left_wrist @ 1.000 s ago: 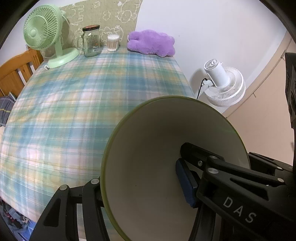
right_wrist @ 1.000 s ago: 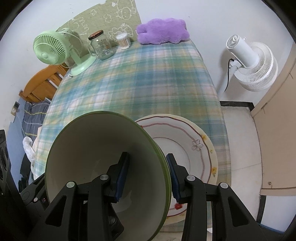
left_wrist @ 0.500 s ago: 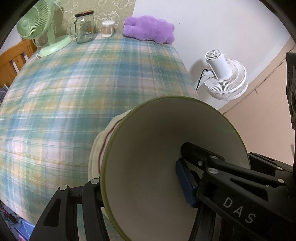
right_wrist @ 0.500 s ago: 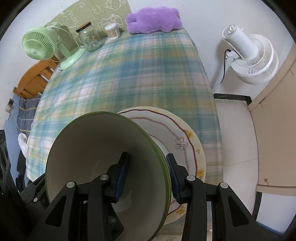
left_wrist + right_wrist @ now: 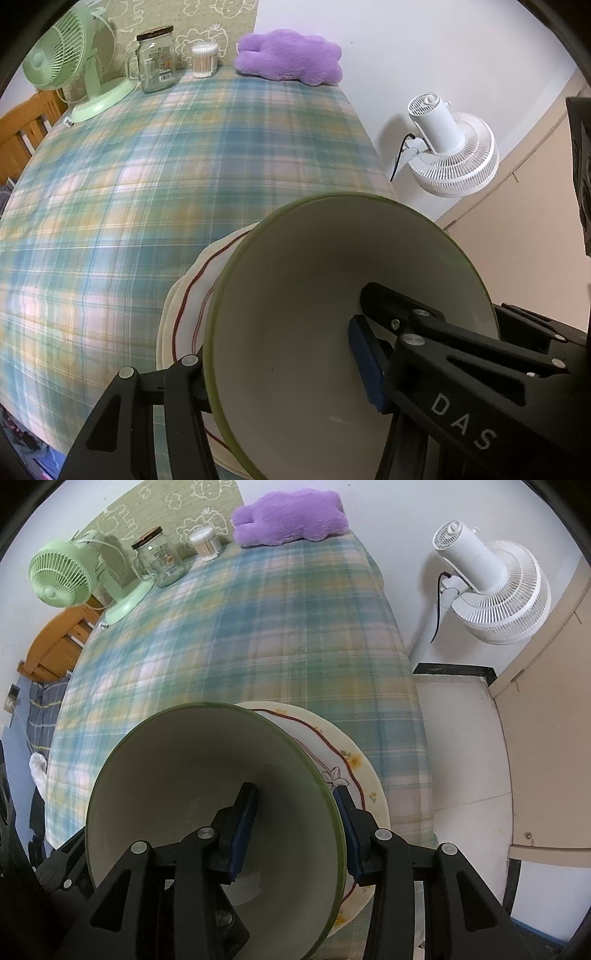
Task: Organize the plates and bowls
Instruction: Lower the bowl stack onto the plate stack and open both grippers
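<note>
Left tongs are clamped on the green-rimmed bowl, one finger hooked inside and the other outside the wall. The right tongs straddle the opposite side of the same bowl, and their jaws are opening right now with the wall between them, though both blue pads look like they're touching it. The bowl is tipped toward the cameras and sits right over the flowered plate; whether it's actually resting on it I can't tell. The plate, cream with a red wavy line, lies on the plaid tablecloth at the near edge of the table. Way across the table from the plate, against the wall, are a green desk fan, a glass jar, a tub of cotton swabs and a purple plush. A white floor fan stands off the table, beyond the plate's right side.
</note>
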Demonstrator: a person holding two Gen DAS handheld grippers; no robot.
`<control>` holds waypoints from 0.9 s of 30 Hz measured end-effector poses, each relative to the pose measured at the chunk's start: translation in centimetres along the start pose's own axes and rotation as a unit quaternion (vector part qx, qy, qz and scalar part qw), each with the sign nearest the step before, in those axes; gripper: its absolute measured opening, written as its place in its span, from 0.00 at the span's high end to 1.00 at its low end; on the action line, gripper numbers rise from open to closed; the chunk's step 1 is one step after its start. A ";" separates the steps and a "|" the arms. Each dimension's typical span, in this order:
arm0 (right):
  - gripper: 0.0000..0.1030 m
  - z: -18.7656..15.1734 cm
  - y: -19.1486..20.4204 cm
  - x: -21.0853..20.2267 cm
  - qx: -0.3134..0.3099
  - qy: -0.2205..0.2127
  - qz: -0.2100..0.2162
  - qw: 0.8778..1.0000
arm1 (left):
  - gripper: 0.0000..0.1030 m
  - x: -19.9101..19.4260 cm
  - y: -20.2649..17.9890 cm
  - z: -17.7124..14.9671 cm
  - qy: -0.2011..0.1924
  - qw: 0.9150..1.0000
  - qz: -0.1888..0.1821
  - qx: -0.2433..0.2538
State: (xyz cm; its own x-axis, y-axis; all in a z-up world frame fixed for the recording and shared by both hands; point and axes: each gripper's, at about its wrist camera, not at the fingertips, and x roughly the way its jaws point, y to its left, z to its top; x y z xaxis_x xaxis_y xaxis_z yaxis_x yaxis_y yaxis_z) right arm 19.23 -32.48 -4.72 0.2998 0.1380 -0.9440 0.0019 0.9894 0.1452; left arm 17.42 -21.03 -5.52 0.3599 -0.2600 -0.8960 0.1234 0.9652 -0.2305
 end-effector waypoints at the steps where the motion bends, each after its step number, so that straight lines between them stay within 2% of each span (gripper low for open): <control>1: 0.54 -0.1 -0.1 0.0 0.000 -0.002 0.001 1.000 | 0.44 0.0 0.0 0.0 -0.001 1.000 0.001 0.001; 6: 0.54 -0.5 -0.4 -0.2 0.001 -0.020 0.004 1.000 | 0.39 0.0 -0.6 -0.2 -0.008 1.000 0.024 0.017; 8: 0.53 -0.8 -0.4 -0.3 -0.001 -0.025 0.004 1.000 | 0.31 0.0 -0.9 -0.5 -0.006 0.999 0.030 0.025; 10: 0.43 -0.9 -0.4 -0.4 0.000 -0.027 -0.010 1.000 | 0.31 -0.3 -0.9 -0.6 -0.010 0.999 0.033 0.027; 15: 0.35 -1.4 -0.1 -1.5 0.004 -0.041 -0.021 0.999 | 0.19 -1.6 -0.4 -0.6 -0.021 0.998 0.042 0.035; 17: 0.31 -1.5 0.4 -2.2 0.002 -0.049 -0.045 0.998 | 0.13 -2.5 -0.1 -0.6 -0.028 0.998 0.039 0.047; 22: 0.30 -1.6 1.8 -4.6 0.000 -0.083 -0.097 0.992 | 0.12 -5.0 0.5 -0.1 -0.060 0.994 0.033 0.082; 27: 0.30 -2.2 3.9 -7.5 0.031 -0.129 -0.133 0.982 | 0.12 -7.6 2.3 0.4 -0.091 0.989 0.023 0.110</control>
State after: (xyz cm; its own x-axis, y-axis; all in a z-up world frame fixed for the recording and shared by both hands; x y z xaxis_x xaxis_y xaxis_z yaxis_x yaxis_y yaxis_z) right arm 14.89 -29.52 2.30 0.5124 -0.1501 -0.8455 0.1698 0.9829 -0.0715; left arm 15.38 -16.89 0.90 0.5284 -0.2370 -0.8153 0.2947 0.9517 -0.0857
